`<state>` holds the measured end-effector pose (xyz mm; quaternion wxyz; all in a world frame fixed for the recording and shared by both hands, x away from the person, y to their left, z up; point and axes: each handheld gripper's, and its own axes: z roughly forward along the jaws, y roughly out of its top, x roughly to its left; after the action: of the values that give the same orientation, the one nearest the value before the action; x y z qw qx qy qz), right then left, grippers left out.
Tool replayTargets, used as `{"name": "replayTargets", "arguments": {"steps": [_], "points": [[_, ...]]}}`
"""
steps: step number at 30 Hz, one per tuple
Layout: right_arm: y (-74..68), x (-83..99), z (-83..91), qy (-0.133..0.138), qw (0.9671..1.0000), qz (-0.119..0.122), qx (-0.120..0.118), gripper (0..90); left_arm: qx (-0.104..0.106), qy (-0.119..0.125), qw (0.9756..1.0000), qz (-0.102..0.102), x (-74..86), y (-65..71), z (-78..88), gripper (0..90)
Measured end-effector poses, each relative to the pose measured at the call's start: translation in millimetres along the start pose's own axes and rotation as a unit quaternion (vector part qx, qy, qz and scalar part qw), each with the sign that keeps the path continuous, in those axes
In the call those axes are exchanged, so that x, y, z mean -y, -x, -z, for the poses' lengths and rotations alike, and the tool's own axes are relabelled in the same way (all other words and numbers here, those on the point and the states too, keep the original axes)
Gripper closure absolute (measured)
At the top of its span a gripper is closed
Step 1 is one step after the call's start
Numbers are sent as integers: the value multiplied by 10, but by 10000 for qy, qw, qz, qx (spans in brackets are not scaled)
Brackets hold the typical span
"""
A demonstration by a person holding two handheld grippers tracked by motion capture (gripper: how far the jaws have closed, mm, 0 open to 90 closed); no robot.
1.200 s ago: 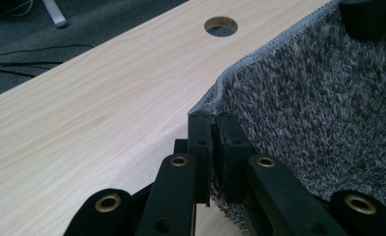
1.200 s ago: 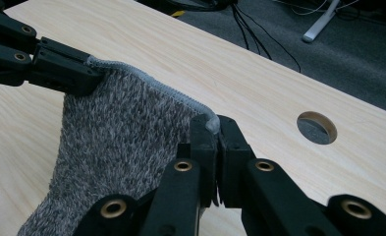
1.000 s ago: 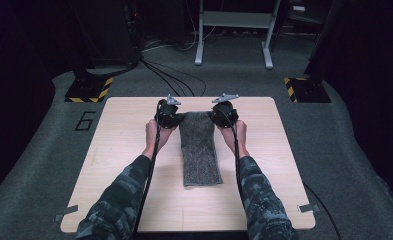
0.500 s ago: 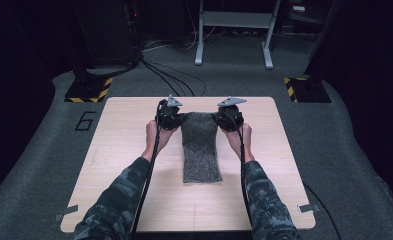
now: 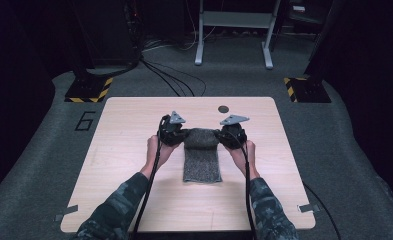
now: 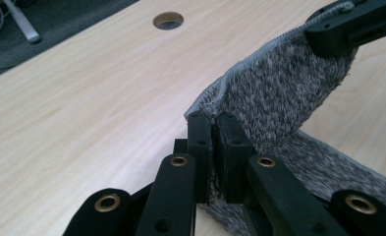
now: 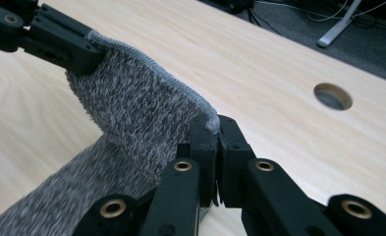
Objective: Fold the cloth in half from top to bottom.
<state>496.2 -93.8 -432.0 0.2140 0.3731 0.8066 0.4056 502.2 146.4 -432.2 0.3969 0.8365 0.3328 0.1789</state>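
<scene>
pinching the far corners of the grey towel (image 5: 202, 155) with left gripper (image 5: 173, 134) and right gripper (image 5: 232, 135), both clamped, raised toward the table's (image 5: 134, 120) near edge (folding it, likely); near end lying flat mid-table.

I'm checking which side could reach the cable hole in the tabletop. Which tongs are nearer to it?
Right. The right tongs sit just below the round hole; the left tongs are farther off to its left, across the grey towel.
</scene>
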Motion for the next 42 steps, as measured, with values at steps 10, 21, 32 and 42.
{"name": "replayTargets", "arguments": {"steps": [10,21,32,42], "points": [[-225,335,74,-172,9997,97,-169,875,257,-140,9995,144,344,185,-3,846],[-344,684,294,-412,9978,-66,-518,667,844,-344,9948,445,668,349,148,522],[-267,568,265,-571,9972,-313,-354,356,455,-642,9955,532,561,255,63,245],[-384,911,36,-1198,9925,-258,36,269,165,-1156,9926,339,874,412,-121,211]]}}
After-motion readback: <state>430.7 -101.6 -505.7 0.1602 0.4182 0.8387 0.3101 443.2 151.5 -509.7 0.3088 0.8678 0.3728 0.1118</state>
